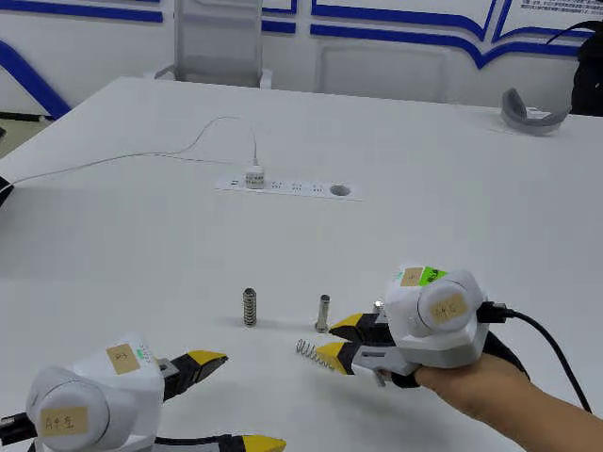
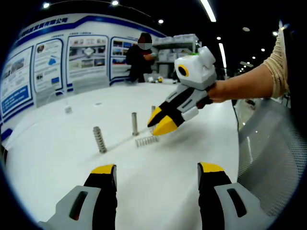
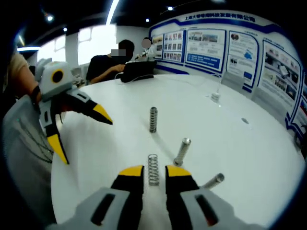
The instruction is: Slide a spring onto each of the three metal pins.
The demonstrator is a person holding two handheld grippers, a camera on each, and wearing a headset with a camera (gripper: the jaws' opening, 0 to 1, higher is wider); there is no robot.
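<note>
A pin with a spring on it stands on the white table, and a bare metal pin stands to its right. A loose spring lies flat in front of the bare pin. My right gripper is open by a narrow gap, its lower tip at the spring's end. In the right gripper view the loose spring lies just ahead of and between the jaws, with the sprung pin, the bare pin and a third bare pin beyond. My left gripper is wide open and holds nothing.
A white power strip with a plug and a cable lies mid-table. A grey curved object rests at the far right, and a chair stands behind the table. People sit at the table's far end.
</note>
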